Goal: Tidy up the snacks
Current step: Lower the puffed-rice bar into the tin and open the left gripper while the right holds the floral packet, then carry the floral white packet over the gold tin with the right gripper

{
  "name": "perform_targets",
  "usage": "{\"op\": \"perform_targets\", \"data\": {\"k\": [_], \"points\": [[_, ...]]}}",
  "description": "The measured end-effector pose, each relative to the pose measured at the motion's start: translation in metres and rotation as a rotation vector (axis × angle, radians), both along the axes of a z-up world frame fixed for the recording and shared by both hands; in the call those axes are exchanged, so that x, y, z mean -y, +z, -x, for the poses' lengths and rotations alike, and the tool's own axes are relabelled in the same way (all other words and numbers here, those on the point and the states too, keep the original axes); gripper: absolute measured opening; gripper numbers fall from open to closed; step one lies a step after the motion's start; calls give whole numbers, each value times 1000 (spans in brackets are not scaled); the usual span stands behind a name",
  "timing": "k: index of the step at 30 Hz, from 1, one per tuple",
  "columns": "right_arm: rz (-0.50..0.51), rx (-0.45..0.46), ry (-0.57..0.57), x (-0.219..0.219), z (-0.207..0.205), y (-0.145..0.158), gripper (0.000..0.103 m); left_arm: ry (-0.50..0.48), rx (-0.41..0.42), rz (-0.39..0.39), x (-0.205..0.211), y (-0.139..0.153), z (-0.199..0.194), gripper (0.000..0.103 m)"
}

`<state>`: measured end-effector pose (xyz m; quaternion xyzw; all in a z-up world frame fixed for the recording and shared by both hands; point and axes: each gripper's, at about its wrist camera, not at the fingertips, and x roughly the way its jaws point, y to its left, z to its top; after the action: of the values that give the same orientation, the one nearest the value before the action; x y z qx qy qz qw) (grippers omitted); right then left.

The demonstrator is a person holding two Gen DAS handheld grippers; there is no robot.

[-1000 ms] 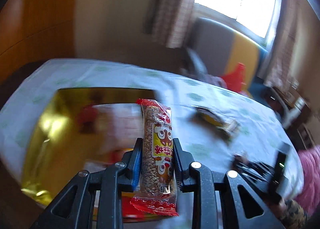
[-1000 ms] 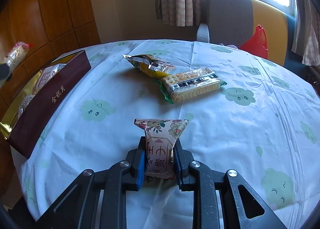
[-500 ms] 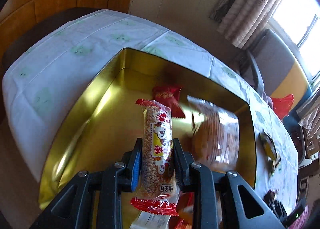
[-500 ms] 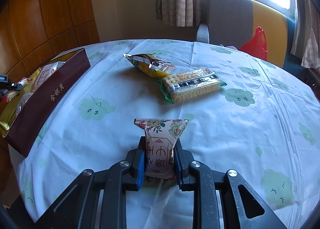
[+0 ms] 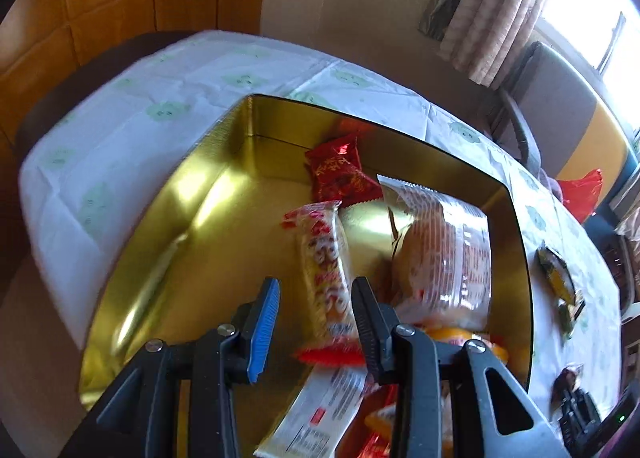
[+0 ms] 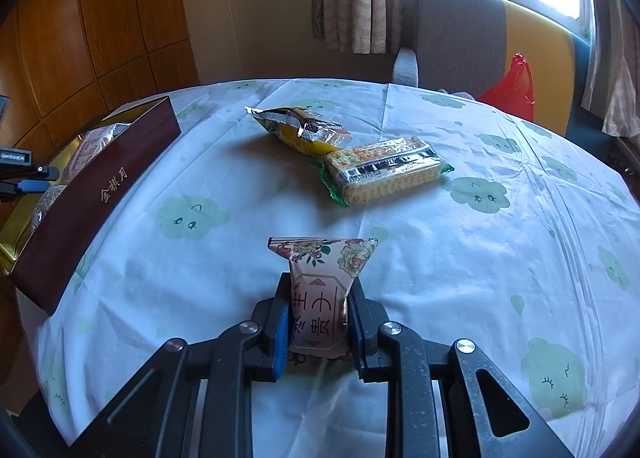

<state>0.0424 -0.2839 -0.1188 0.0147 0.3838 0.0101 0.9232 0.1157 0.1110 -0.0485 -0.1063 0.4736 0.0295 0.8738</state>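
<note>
The left claw [image 5: 314, 322] has just been opening; its ribbed pads stand apart around a long crinkly puffed-grain bar [image 5: 326, 278], blurred, leaning against the right pad and clear of the blue left one. Beneath lies a shiny gold tin box [image 5: 192, 225], with a glossy red packet [image 5: 340, 173] ahead and a clear-wrapped round cake [image 5: 444, 254] to the right. The right claw [image 6: 318, 328] clamps a floral paper-look pouch [image 6: 320, 286] above the cloth-covered worktop [image 6: 500, 258].

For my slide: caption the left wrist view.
Left gripper, jaws just opening, releases a snack bar into the gold tin among other snacks.
</note>
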Motion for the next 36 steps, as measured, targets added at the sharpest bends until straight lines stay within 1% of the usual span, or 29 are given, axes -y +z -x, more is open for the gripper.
{"op": "perform_targets", "data": {"k": [3,6,12,17,27,34,36], "points": [[2,1,-1,0,0,0,25,2,25,-39,5,8,15,38],[4,1,-1,0,0,0,25,-4,48,-52,9,15,26,38],[8,1,-2,0,0,0,25,-46,78,-75,21,24,49,38],[12,1,-3,-1,0,0,25,-73,100,-99,28,28,63,38],[40,-8,-9,-5,-1,0,25,-84,94,-113,29,23,78,38],[58,-40,-12,-7,-5,3,24,-68,92,-125,21,19,83,38],[43,-54,-8,-8,-7,6,24,-59,88,-121,17,17,83,38]]}}
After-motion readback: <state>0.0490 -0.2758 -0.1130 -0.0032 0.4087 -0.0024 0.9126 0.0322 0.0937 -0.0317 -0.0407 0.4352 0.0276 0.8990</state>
